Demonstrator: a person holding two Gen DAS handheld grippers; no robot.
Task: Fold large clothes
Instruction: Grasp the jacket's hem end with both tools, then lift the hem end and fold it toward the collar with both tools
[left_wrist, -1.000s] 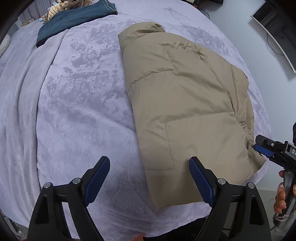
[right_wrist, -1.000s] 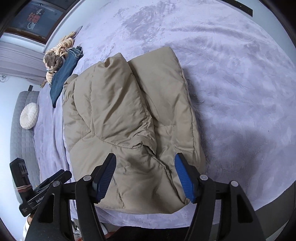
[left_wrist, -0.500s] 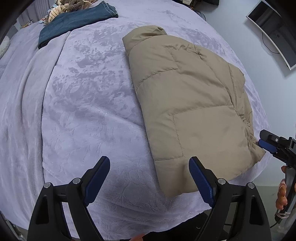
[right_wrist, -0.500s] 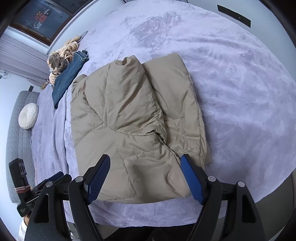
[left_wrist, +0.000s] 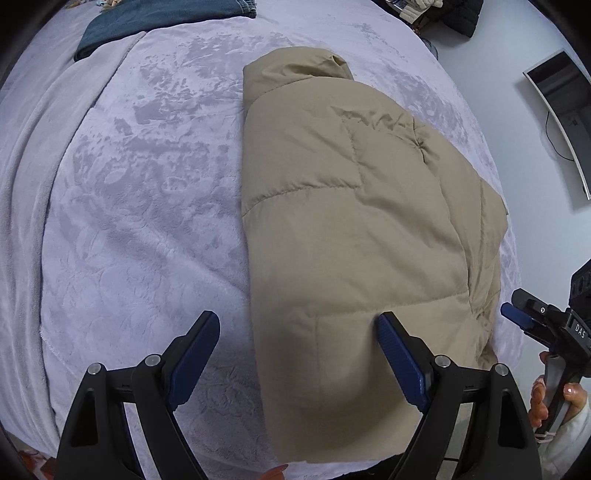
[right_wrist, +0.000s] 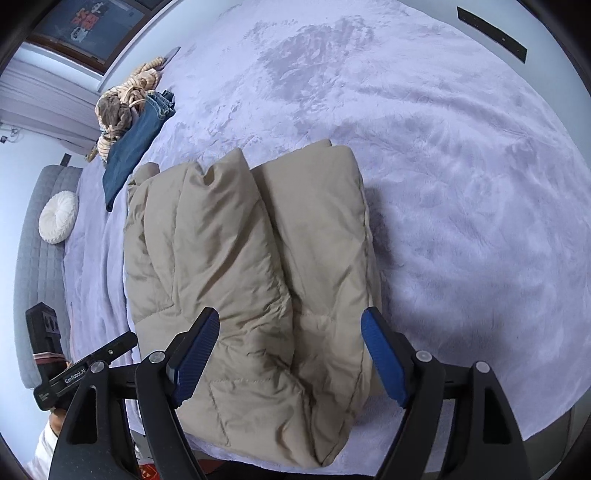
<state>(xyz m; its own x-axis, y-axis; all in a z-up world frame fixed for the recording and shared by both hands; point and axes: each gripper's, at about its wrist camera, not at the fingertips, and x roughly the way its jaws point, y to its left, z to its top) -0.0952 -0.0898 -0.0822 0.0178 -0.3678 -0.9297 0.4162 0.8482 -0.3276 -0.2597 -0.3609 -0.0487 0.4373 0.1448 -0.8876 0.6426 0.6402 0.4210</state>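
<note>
Both claws, left claw (left_wrist: 297, 350) and right claw (right_wrist: 290, 347), gaping empty over jacket (left_wrist: 354, 229) at bed's (left_wrist: 140, 206) near edge; next, pinching hem corners for final fold.

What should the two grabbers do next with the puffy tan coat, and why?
Probably lower both and pinch the near hem. The left gripper and right gripper are open, holding nothing, above the coat, whose sides are already folded in on the bed.
</note>
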